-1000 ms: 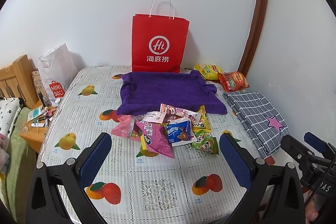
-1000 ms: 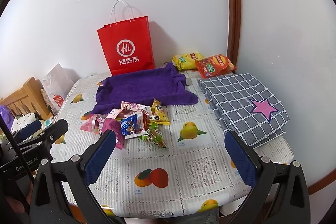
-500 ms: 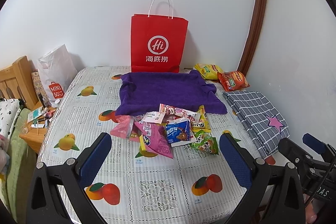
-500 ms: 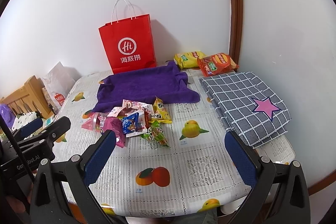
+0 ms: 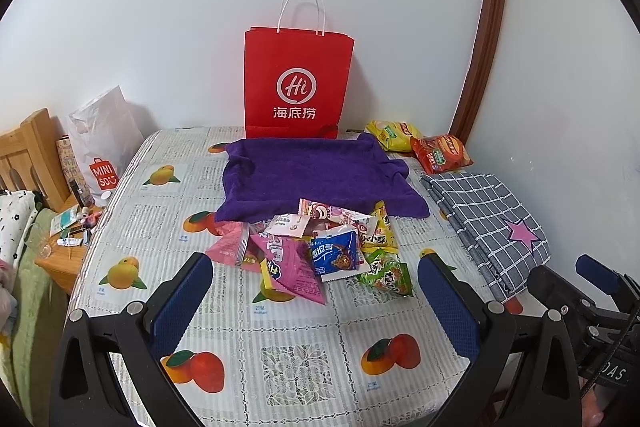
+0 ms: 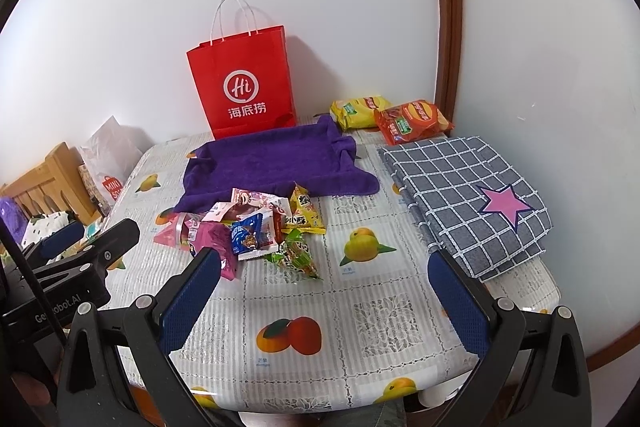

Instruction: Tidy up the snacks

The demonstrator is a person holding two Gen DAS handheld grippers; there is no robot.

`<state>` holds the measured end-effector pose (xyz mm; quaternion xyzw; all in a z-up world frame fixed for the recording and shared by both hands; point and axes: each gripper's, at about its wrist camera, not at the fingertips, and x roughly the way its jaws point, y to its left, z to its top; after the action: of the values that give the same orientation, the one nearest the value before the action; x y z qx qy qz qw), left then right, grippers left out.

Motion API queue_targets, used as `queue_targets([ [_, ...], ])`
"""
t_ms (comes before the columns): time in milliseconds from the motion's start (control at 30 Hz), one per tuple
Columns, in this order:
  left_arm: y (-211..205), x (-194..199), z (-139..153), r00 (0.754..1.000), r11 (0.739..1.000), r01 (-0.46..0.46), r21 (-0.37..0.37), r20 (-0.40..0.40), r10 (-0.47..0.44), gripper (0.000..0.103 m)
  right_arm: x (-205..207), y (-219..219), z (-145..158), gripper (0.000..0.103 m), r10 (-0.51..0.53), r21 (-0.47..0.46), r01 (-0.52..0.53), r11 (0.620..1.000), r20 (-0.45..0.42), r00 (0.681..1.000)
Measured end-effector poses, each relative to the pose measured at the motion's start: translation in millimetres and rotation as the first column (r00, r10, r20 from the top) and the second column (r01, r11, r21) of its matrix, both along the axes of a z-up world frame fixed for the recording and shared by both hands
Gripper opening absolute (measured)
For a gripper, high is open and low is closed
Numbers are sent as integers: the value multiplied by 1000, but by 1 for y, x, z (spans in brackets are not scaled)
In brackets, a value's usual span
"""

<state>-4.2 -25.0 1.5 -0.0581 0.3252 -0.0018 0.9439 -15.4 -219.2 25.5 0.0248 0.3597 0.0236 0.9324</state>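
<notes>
A heap of small snack packets (image 5: 316, 247) lies mid-table, just in front of a purple towel (image 5: 316, 175); both show in the right wrist view too, the heap (image 6: 248, 227) and the towel (image 6: 272, 163). A pink packet (image 5: 292, 267), a blue one (image 5: 334, 255) and a green one (image 5: 386, 271) lie at the front. Two larger chip bags, yellow (image 5: 390, 135) and red (image 5: 440, 153), sit at the back right. My left gripper (image 5: 316, 299) is open and empty, above the table before the heap. My right gripper (image 6: 324, 303) is open and empty, right of the heap.
A red paper bag (image 5: 298, 87) stands against the wall behind the towel. A folded grey checked cloth with a pink star (image 5: 492, 215) lies on the right. A white Miniso bag (image 5: 102, 143) and a cluttered wooden stand (image 5: 64, 243) are beyond the left table edge (image 5: 92, 255).
Both grippers have shifted very slightly; the view has drifted a little. Nothing on the table has moved and both grippers stay open.
</notes>
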Motion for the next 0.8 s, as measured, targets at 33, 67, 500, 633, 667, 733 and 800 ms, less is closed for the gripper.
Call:
queue_targets([
  [33,0,0,0,1000,1000,0,0,1,0,103,0,1,1,102,1,1,-1,1000,1,1000],
  [67,0,1,0,1000,1000,-2,1,0,2,103,0,1,1,102,2,1,-2,1000,2,1000],
  [500,9,14,-3,1000,1000,-5,-4,-14,5,103,19,13,-5,102,38,7,-38,999,-34,999],
  [633,16,26,-9,999,1000,-24,8,-29,24,103,32,15,-14,102,26,-8,-26,1000,-48,998],
  [667,18,29,-11,999,999,-31,10,-35,31,103,35,15,-17,102,19,-17,-20,1000,-52,998],
  [733,24,37,-18,997,999,-49,13,-57,49,103,45,17,-25,102,-7,-51,3,999,-76,997],
  [800,30,45,-27,995,998,-58,10,-78,58,103,57,17,-36,102,-27,-77,19,997,-105,994],
])
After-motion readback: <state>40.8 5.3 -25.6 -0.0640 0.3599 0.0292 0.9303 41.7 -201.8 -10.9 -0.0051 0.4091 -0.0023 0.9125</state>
